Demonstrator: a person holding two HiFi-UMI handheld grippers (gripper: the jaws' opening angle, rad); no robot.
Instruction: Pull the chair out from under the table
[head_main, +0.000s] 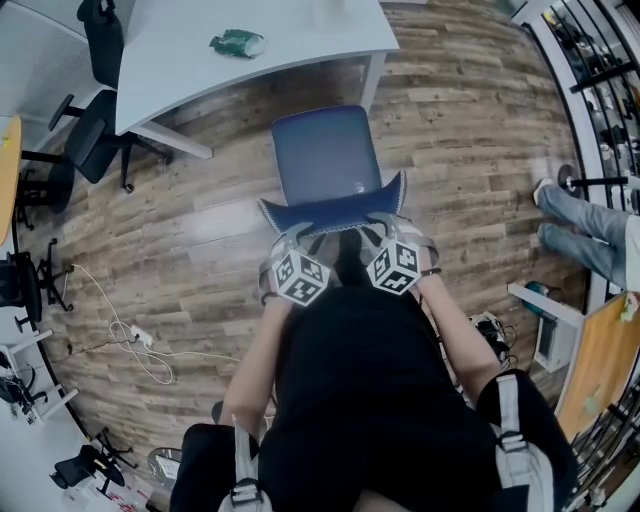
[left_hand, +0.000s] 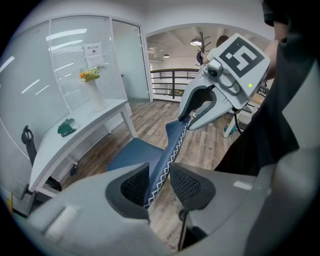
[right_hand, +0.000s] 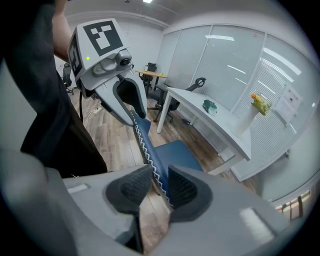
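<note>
Wood-plank floor, white table, blue chair

Surfaces round the chair
Chair: matt blue cloth, white zigzag stitching along backrest edge. Floor under it: wood-look planks, grey-brown, slight sheen. Table beyond chair: smooth white top, matt. At chair's back, left gripper & right gripper: smooth matt grey plastic shells; pads on jaws black, rubbery-looking, w/ fine grid texture.
</note>
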